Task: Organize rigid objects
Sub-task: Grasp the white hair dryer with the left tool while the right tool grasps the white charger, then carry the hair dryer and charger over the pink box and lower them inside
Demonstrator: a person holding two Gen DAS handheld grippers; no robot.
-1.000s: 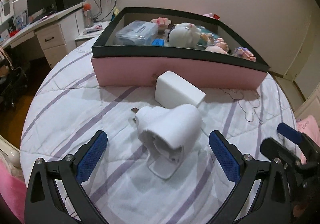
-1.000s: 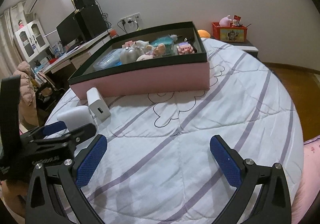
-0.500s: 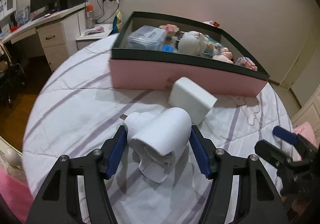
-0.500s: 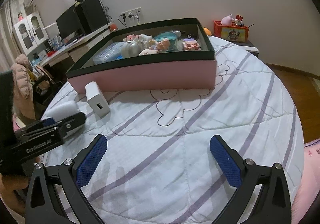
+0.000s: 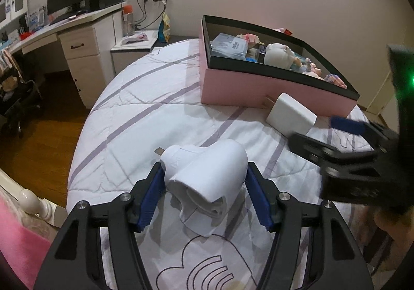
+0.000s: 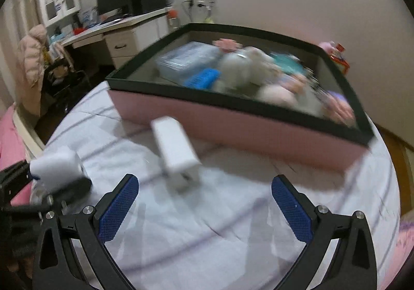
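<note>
My left gripper [image 5: 205,194] is shut on a rounded white plug-in device [image 5: 207,168] just above the striped bedsheet; its blue pads press both sides. The same device [image 6: 55,167] shows at the left of the right wrist view. A white block charger [image 5: 291,114] lies on the sheet beside the pink box [image 5: 258,88], which has a black rim and holds several toys and cases. My right gripper [image 6: 204,209] is open with nothing between its fingers, and the white charger [image 6: 176,153] lies just ahead of it. The right wrist view is blurred by motion.
The bed's left edge drops to a wooden floor [image 5: 46,129]. A white desk [image 5: 77,41] with a monitor and a bedside cabinet [image 5: 132,49] stand beyond it. A pink cushion [image 5: 18,251] lies at the near left. The right gripper's body [image 5: 362,165] crowds the right side.
My left gripper closed on the white plug-in device and has shifted with it. My right gripper swung left and rolled, so the white charger now lies right ahead of its open fingers.
</note>
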